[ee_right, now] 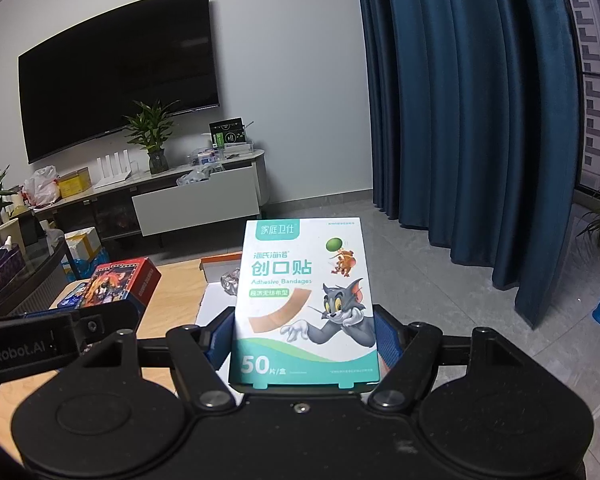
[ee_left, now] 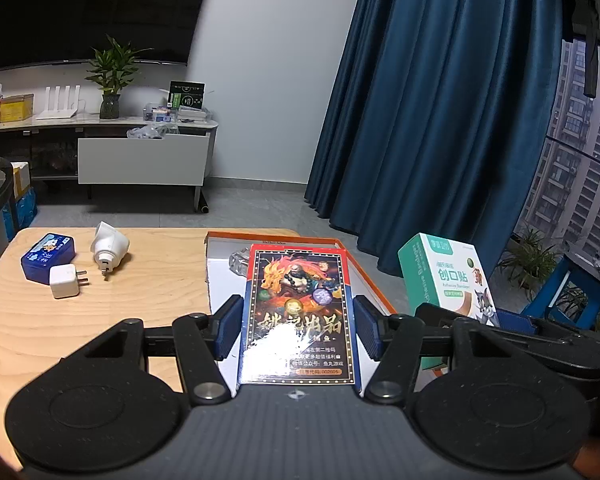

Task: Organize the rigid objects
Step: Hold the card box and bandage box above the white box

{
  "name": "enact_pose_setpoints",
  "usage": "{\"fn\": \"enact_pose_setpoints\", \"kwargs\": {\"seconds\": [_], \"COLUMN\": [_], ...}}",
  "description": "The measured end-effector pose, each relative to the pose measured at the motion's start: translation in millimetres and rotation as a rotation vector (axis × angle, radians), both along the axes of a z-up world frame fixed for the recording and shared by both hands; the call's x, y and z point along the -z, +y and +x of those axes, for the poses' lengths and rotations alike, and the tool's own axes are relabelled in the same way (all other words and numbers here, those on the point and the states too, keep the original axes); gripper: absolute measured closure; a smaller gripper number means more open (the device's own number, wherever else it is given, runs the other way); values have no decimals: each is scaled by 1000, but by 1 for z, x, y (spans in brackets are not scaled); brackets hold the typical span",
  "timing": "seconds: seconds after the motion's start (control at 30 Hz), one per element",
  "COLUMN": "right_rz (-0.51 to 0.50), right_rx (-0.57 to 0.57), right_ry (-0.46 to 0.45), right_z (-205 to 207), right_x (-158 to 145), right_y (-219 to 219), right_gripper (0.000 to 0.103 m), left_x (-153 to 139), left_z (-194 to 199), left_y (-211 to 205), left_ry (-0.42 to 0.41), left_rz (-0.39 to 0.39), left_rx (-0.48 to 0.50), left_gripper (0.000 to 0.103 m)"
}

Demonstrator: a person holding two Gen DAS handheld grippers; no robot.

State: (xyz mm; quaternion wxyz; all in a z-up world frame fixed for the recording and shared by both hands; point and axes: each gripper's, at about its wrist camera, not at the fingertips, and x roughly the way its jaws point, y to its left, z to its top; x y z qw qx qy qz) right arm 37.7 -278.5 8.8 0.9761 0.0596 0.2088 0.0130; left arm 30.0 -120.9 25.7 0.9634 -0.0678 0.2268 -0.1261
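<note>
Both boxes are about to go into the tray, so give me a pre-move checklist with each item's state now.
1. Left gripper shut on the card box: ok.
2. Right gripper shut on the bandage box: ok.
3. Both boxes lifted and upright: ok.
4. White tray with orange rim in view ahead: ok.
5. Free room in the tray: cannot tell; a clear wrapped thing lies at its far end and the card box hides the rest.
6. Chargers and blue tin out of the path: ok, far left on the table.
</note>
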Motion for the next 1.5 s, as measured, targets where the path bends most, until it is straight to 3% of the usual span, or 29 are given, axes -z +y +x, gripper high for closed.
{"fn": "enact_pose_setpoints", "kwargs": {"seconds": [1.5], "right_rz": [-6], "right_rx": [-4], "right_ry": [8], "right_z": [1], "right_x": [0], "right_y": [1], "right_gripper": [19], "left_x": [-2], "left_z": [-3], "left_y": [0], "left_ry": [3], "left_rz": [-13], "left_rx": [-4], "left_gripper": [43]}}
